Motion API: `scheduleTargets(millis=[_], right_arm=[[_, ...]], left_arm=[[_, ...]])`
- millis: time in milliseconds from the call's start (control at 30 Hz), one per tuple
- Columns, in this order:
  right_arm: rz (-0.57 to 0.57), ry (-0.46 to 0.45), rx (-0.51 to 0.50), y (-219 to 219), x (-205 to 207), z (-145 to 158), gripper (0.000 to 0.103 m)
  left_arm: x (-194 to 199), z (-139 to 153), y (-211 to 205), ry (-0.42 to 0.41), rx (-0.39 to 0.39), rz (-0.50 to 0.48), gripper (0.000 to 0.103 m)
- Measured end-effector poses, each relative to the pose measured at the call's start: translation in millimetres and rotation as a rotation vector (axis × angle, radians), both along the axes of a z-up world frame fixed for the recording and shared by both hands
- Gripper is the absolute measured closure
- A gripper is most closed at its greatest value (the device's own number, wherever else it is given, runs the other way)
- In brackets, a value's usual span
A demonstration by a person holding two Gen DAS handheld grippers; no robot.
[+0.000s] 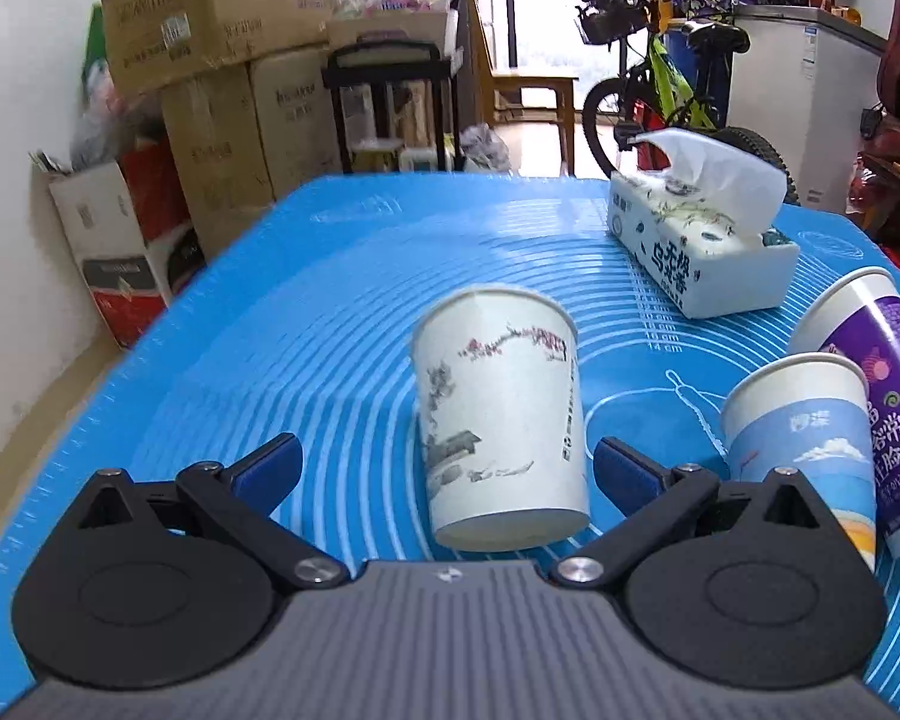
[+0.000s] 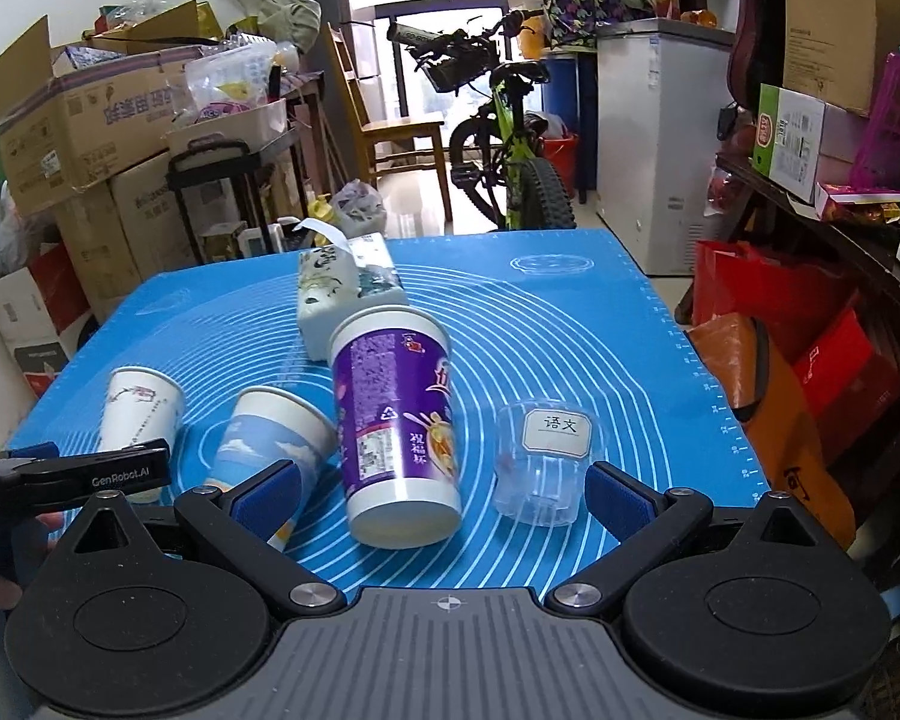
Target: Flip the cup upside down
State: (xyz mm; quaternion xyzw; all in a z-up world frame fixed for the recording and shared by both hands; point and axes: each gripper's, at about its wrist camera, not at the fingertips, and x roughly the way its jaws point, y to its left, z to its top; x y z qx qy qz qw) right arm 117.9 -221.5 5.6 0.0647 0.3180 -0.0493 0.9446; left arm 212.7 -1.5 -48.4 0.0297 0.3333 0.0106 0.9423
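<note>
A white paper cup with an ink painting stands upright on the blue mat, between the open fingers of my left gripper, untouched. It also shows in the right wrist view. A blue-and-white paper cup and a tall purple cup stand upright to its right. A clear plastic cup with a white label stands upside down further right. My right gripper is open and empty, in front of the purple and clear cups. The left gripper's side shows in the right wrist view.
A tissue box sits at the back of the mat. Cardboard boxes stack at the left, a bicycle and a white freezer beyond the table, red bags at the right edge.
</note>
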Motion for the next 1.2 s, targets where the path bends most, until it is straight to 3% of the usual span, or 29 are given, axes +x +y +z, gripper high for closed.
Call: scheduleTargets(millis=[67, 233, 467, 800, 967, 1200], right_arm=[[-0.002, -0.001, -0.004, -0.1, 1.4, -1.6, 0.003], [-0.004, 0.008, -0.013, 0.1, 3.4, -3.9, 0.003], [0.002, 0.006, -0.039, 5.3, -2.6, -1.4, 0.003], [0.034, 0.014, -0.011, -2.5, -47.2, 6.6, 0.003], [0.047, 0.03, -0.005, -6.6, -73.6, 3.4, 0.003], [0.055, 0.062, -0.014, -8.1, -91.9, -3.6, 0.003]], left_arm=[[5.5, -4.5, 2.5, 0.029, -0.025, -0.026, 0.028], [10.7, -7.0, 3.8, 0.034, -0.036, -0.056, 0.043], [2.9, 0.8, 4.0, 0.03, -0.023, -0.097, 0.044], [-72.0, 38.1, -11.0, -0.005, -0.029, -0.184, 0.044], [-112.7, 34.9, -18.3, 0.0, -0.065, -0.216, 0.044], [-132.4, 18.1, -44.4, 0.024, -0.076, -0.278, 0.044]])
